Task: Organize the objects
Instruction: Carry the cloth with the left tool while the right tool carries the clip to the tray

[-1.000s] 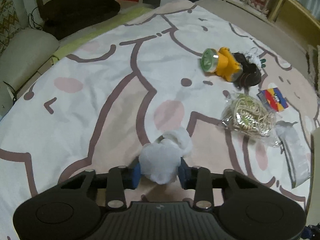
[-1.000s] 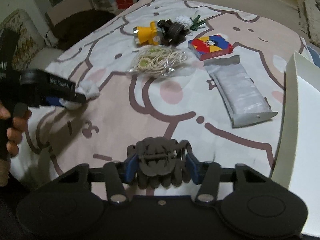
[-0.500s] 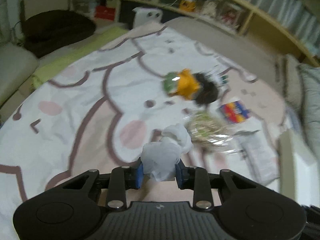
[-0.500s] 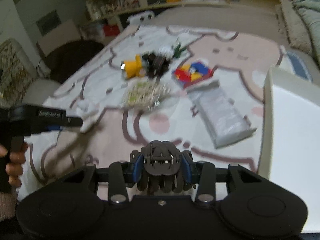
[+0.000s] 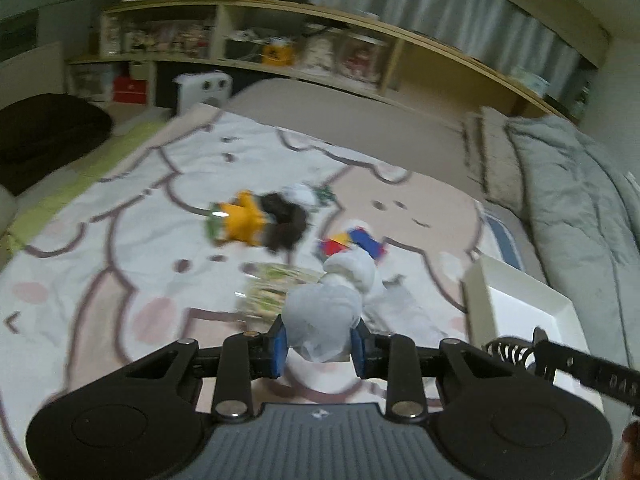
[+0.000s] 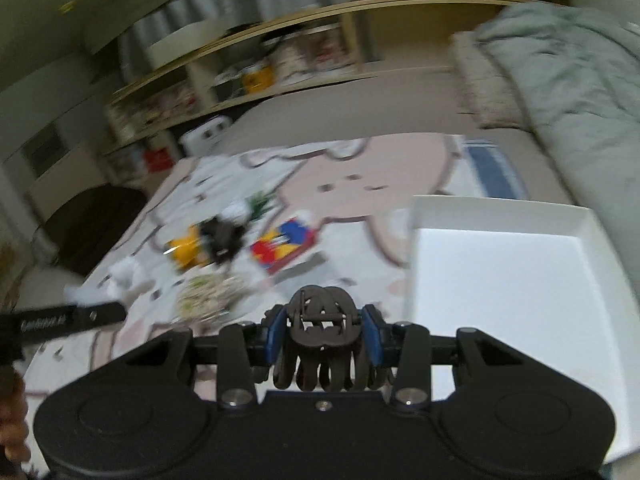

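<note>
My left gripper (image 5: 319,342) is shut on a crumpled white tissue wad (image 5: 326,312), held above the bed. My right gripper (image 6: 323,334) is shut on a dark brown hair claw clip (image 6: 322,332), held just left of the white tray (image 6: 496,276). The tray's corner also shows in the left wrist view (image 5: 520,300). On the pink and white blanket (image 5: 120,248) lie a yellow toy (image 5: 240,222) with dark items beside it, a red-blue-yellow box (image 6: 282,242) and a clear bag of noodles (image 6: 208,296).
A grey duvet (image 5: 580,208) lies at the right of the bed. Wooden shelves (image 5: 280,52) with boxes line the far wall. A dark cushion (image 5: 44,132) sits at the left. The right gripper's side (image 5: 580,364) shows at the left view's lower right.
Both grippers have lifted and swung right toward the white tray, still holding the tissue and the clip. The views now tilt up to the shelves.
</note>
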